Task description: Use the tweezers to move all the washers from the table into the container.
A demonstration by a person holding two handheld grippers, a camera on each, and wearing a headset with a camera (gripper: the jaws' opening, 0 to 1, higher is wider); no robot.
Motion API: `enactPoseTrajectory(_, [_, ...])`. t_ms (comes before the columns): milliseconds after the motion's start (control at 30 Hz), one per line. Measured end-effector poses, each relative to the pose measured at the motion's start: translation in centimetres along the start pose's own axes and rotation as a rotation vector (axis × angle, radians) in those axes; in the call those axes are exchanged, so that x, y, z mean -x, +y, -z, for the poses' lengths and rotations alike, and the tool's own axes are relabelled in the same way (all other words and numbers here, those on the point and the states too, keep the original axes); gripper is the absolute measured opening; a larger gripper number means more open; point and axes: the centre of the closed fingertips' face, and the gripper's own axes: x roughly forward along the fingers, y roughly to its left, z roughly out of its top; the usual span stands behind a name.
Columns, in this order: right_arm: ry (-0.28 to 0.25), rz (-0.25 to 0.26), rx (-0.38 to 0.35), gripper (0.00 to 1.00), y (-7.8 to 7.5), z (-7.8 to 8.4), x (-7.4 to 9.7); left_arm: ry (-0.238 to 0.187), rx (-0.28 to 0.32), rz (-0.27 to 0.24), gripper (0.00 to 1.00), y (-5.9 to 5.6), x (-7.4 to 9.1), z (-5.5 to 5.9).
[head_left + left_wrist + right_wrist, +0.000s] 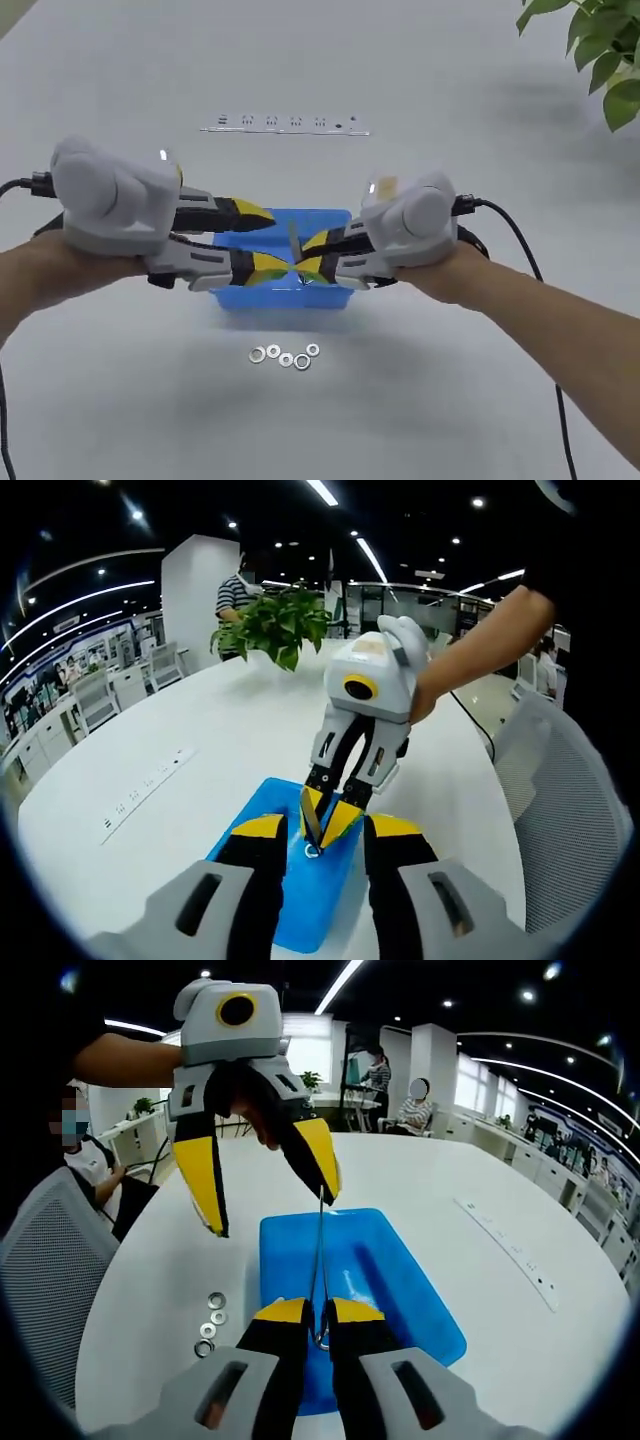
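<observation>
My right gripper [320, 1310] is shut on thin metal tweezers [320, 1250], which point forward over the blue container [390, 1280]. In the left gripper view the tweezers [310, 825] slant down toward the container [300, 900], with a small ring-like glint at their tip; I cannot tell whether it is a washer. My left gripper [328, 825] is open, its jaws on either side of the tweezers without touching them. In the head view both grippers, left [275, 243] and right [303, 258], meet above the container [330, 296]. Several washers [286, 355] lie in a short row on the table just in front of it.
A white power strip [285, 125] lies flat on the far side of the white table [450, 150]. A leafy plant [600, 50] stands at the far right corner. Cables trail from both grippers. People sit and stand in the background.
</observation>
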Motion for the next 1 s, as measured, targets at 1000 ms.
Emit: enactPoseTrajectory(1000, [0.01, -0.019, 0.013, 0.11, 0.0, 0.7, -0.2, 0.031, -0.067, 0.064, 0.08, 0.8, -2.1, -0.3])
